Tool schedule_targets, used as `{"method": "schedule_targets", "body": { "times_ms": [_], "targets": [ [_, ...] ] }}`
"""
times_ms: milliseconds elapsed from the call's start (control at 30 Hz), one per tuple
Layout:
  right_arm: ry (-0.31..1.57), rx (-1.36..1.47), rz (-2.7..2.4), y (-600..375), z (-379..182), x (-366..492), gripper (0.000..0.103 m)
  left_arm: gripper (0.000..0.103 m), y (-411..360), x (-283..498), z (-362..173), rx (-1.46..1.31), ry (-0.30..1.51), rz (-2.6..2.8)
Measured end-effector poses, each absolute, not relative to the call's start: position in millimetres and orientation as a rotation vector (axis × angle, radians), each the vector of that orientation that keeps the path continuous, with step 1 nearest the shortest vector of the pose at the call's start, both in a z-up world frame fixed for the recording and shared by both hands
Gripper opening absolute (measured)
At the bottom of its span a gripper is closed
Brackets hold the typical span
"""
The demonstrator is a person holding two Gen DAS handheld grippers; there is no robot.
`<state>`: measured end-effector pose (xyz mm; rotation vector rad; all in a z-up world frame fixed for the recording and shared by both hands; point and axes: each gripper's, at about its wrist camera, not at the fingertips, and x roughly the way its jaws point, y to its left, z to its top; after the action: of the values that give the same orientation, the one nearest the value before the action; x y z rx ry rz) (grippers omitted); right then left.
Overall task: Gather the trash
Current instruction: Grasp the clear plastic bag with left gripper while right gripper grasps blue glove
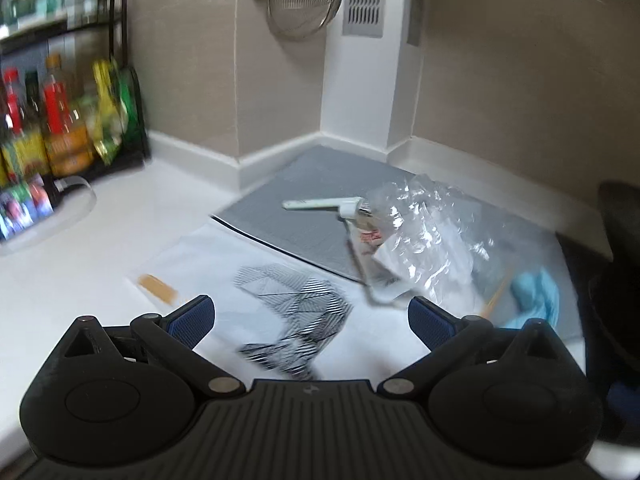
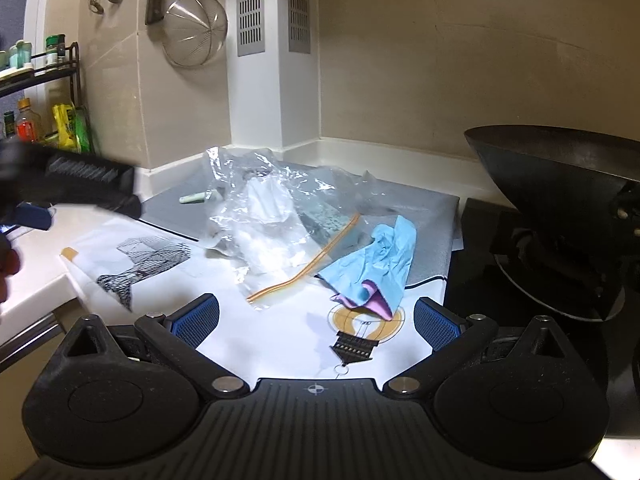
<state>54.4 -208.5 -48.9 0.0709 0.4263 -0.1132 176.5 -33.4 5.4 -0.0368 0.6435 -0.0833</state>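
A crumpled clear zip bag point(image 2: 272, 220) with white scraps inside lies on the counter, also in the left wrist view point(image 1: 420, 232). A blue glove point(image 2: 376, 260) lies to its right over a pink scrap point(image 2: 372, 300); the glove also shows in the left wrist view point(image 1: 536, 296). A pale green tube point(image 1: 320, 204) lies on the grey mat point(image 1: 288, 208) behind the bag. My left gripper point(image 1: 310, 318) is open and empty above a printed white sheet point(image 1: 296, 304). My right gripper point(image 2: 316, 322) is open and empty, just short of the glove.
A black wok point(image 2: 560, 184) sits on the stove at the right. A rack of bottles point(image 1: 60, 120) stands at the left. A strainer point(image 2: 196, 32) hangs on the wall. The counter edge point(image 2: 40, 292) is at the left.
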Motion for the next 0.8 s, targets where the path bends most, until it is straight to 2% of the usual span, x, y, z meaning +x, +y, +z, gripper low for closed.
{"method": "schedule_targets", "body": {
  "times_ms": [133, 533, 567, 633, 667, 700, 733, 767, 800],
  "targets": [
    [0.428, 0.072, -0.136, -214.3, -51.2, 71.4, 0.103, 0.103, -54.2, 212.5, -4.0, -0.137, 0.708, -0.153],
    [0.503, 0.172, -0.236, -240.7, -68.8, 135.8, 0.103, 0.101, -101.9, 276.7, -38.5, -0.152, 0.847, -0.186],
    [0.51, 0.173, -0.241, -241.8, -70.7, 140.0, 0.103, 0.097, -104.1, 281.1, -40.2, -0.152, 0.858, -0.181],
    [0.521, 0.168, -0.251, -242.7, -74.0, 146.6, 0.102, 0.06, -104.8, 286.3, -40.8, -0.161, 0.875, -0.159],
    [0.515, 0.165, -0.249, -243.2, -74.9, 147.3, 0.096, 0.054, -103.0, 286.8, -40.4, -0.169, 0.886, -0.142],
    [0.502, 0.165, -0.249, -243.0, -75.1, 145.8, 0.088, 0.035, -99.4, 285.2, -38.9, -0.181, 0.882, -0.149],
    [0.492, 0.16, -0.242, -242.9, -74.8, 144.2, 0.066, 0.022, -95.3, 282.6, -36.2, -0.189, 0.867, -0.173],
    [0.488, 0.147, -0.234, -241.7, -74.8, 142.8, 0.044, 0.019, -90.5, 279.6, -33.2, -0.193, 0.856, -0.186],
    [0.489, 0.132, -0.229, -240.6, -75.4, 142.1, 0.036, 0.012, -84.2, 276.4, -30.1, -0.201, 0.848, -0.185]
  ]
}}
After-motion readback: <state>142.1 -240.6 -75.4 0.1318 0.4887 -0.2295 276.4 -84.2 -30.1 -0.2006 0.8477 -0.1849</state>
